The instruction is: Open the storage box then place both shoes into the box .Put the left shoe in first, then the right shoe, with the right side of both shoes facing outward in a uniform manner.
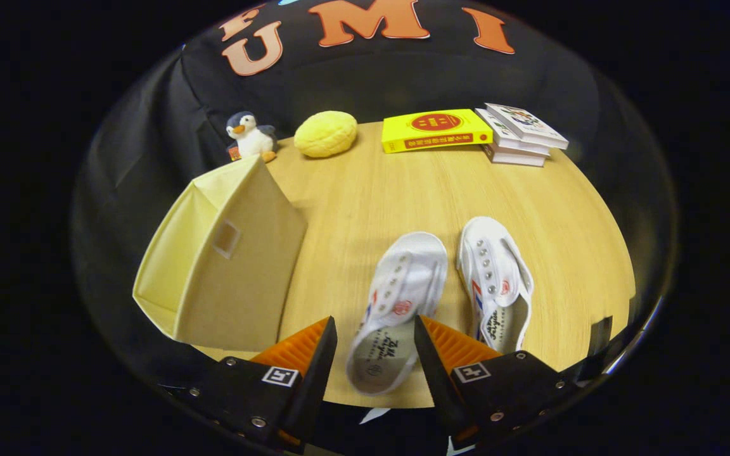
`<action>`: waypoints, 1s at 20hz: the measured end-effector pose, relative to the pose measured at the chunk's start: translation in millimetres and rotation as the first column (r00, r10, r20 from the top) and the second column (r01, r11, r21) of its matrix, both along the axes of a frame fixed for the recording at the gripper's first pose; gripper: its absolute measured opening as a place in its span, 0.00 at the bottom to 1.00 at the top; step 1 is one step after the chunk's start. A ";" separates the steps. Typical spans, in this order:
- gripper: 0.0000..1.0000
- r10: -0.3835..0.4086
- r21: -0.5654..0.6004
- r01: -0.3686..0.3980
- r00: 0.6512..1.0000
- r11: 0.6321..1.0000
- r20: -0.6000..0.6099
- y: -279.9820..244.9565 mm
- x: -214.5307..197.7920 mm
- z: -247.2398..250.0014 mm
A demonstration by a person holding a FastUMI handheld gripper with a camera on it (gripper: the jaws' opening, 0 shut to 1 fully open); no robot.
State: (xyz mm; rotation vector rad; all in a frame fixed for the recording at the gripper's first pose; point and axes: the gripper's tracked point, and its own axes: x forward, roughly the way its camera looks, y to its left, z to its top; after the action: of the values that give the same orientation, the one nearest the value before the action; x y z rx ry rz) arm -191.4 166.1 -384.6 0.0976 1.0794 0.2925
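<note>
Two white canvas shoes lie side by side on the wooden table (365,190), toes pointing away from me. The heel end of the nearer shoe (397,297) sits between my fingers, and its open top faces up. The other shoe (495,278) lies just right of it, beyond my right finger. My gripper (374,345) is open, with a finger on either side of the nearer shoe's heel and neither pressing on it. A beige fabric storage box (232,266) stands left of the fingers. Its pale lining (172,253) shows on its left side.
Along the back of the table stand a penguin plush (249,136), a yellow bun-shaped toy (326,133), a yellow book (436,130) and a stack of white books (520,134). The table's front edge curves close under my fingers.
</note>
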 end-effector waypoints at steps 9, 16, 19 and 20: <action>0.44 -0.009 -0.135 0.014 0.999 0.991 0.041 -24.4 11.1 -55.7; 0.17 -0.075 -0.182 0.108 0.981 0.977 0.178 -28.3 41.8 -74.7; 0.10 -0.105 -0.149 0.136 0.974 0.979 0.201 -25.4 46.5 -71.7; 0.07 -0.127 -0.117 0.152 0.972 0.981 0.197 -23.6 48.4 -66.6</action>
State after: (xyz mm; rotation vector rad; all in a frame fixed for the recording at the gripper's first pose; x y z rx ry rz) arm -143.0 142.5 -451.2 0.0265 0.8955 0.1004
